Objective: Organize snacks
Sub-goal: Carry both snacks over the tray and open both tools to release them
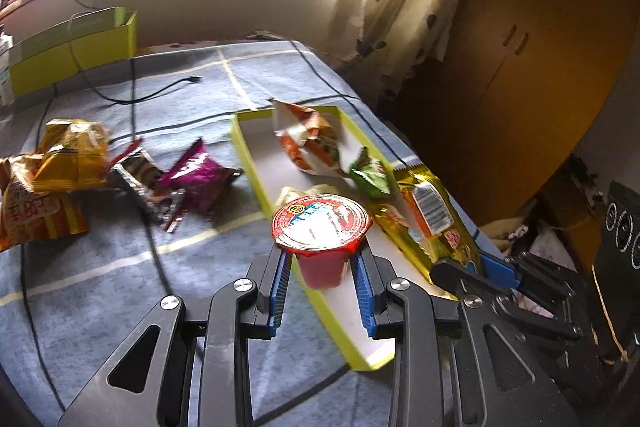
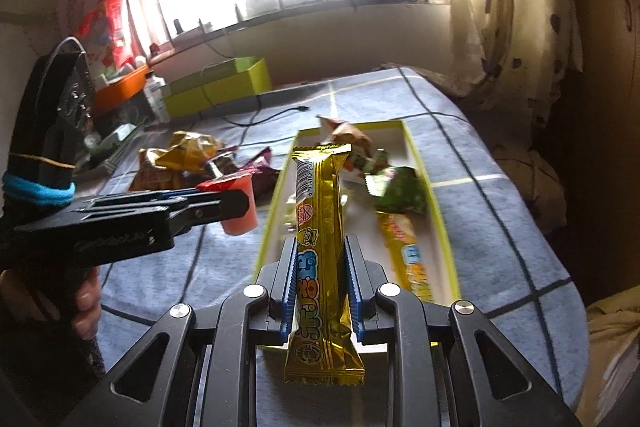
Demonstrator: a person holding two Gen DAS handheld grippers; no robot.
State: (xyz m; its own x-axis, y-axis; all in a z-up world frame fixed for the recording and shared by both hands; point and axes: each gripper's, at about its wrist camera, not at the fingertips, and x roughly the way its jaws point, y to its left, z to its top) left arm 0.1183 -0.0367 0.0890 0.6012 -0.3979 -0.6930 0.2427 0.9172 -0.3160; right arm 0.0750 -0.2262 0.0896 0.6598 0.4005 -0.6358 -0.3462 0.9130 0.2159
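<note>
Hidden and cut off
We lose the orange bag [image 1: 28,215] at the left picture edge; the jelly cup [image 1: 322,227] hides the pale packet [image 1: 298,193] behind it.

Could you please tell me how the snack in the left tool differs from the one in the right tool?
The left tool grips a red jelly cup, short, round and rigid, with a foil lid; the right tool grips a gold wrapped bar, long, flat and flexible. The cup sits upright; the bar points forward. Both hang above the yellow-rimmed tray.

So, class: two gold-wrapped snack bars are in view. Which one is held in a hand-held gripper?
The upright gold bar, clamped by the right hand-held gripper. The other gold bar lies flat in the yellow-rimmed tray, untouched.
</note>
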